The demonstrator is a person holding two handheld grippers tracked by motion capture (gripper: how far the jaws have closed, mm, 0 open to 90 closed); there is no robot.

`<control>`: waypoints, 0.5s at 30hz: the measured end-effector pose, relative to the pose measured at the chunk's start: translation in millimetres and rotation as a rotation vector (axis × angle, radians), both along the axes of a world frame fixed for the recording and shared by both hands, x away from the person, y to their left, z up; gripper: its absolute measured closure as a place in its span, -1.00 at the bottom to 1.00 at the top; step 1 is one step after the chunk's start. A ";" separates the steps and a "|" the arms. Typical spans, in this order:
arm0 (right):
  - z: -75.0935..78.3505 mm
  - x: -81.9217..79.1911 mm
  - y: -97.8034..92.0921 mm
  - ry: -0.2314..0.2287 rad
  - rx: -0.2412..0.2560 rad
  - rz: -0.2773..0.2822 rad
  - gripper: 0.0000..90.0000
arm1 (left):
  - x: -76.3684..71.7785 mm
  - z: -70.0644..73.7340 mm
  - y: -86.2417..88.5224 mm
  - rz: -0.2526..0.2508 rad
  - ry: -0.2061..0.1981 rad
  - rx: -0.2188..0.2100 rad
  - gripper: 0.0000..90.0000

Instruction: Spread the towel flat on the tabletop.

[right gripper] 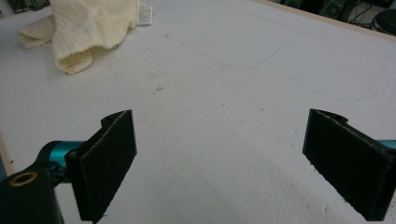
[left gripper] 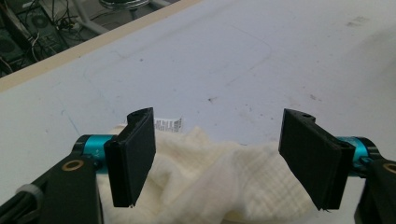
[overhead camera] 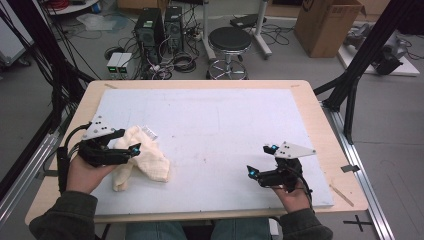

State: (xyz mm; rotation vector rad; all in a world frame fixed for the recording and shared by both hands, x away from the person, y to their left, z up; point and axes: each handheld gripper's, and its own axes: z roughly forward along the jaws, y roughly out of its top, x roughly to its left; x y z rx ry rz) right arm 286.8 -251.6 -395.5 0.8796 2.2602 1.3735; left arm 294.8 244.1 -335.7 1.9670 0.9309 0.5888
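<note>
The left gripper (left gripper: 219, 158) hangs spread over the crumpled cloth (overhead camera: 142, 157) at the table's (overhead camera: 210, 85) left. Likely a grasp is starting; next, lower and close on a fold. The right gripper (right gripper: 224, 163) waits spread, well apart.

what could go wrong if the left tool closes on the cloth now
1. The cloth lies bunched in folds between the open left tool, so it may pinch several layers, not one edge, and the cloth would lift as a lump.
2. The tag sits at the far edge, beyond the jaws; if a corner is wanted, this grasp likely misses it.
3. The right tool is open and far away over bare mat, so nothing pins the cloth if it drags.
</note>
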 end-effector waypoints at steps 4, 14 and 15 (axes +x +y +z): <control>-0.4 0.8 0.5 0.001 0.000 0.001 -0.80 | 4.0 -7.0 2.2 0.017 0.020 -0.002 -0.41; -0.3 0.6 1.4 -0.003 -0.002 0.006 -0.80 | 15.5 -33.9 4.4 0.063 0.094 0.033 -0.43; -0.2 0.7 1.4 -0.002 -0.003 0.004 -0.80 | 15.5 -33.9 4.4 0.063 0.094 0.033 -0.43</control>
